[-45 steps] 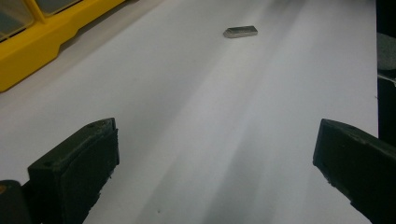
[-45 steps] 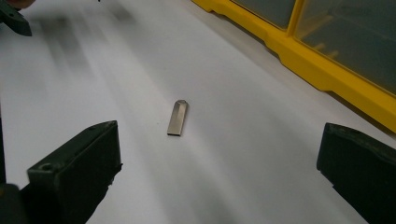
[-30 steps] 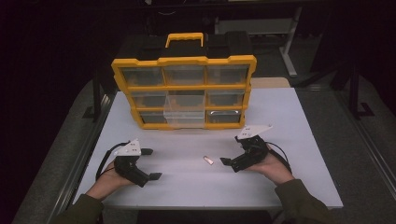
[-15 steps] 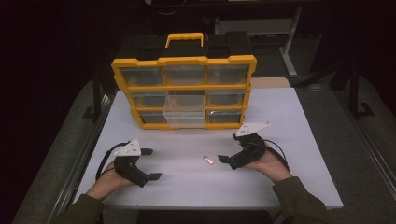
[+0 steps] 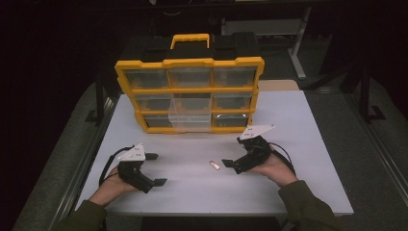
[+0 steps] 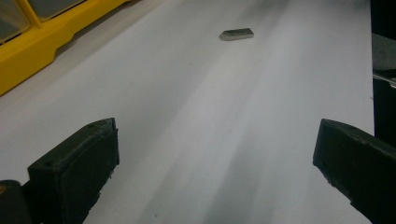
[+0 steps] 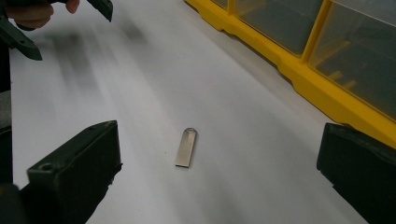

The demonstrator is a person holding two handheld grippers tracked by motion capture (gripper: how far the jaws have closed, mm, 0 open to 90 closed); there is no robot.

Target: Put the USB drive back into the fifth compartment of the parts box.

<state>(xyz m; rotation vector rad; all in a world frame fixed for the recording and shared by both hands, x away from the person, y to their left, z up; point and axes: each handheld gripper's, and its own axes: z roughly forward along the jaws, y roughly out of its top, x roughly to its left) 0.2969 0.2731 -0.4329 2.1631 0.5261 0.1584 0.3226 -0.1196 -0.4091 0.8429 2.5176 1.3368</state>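
Two grippers rested on the white bench [image 5: 298,120] with jaws spread wide and empty: the left gripper [image 5: 153,169] near the front left, the right gripper [image 5: 230,164] just beside a small flat metal piece [image 5: 214,165] that lay on the bench between them, well apart from the left one. The right gripper view showed the piece lying just ahead of its parted jaws, a hole at its far end. The high view showed the yellow organizer [image 5: 190,94] standing behind, one clear middle drawer [image 5: 191,119] pulled out.
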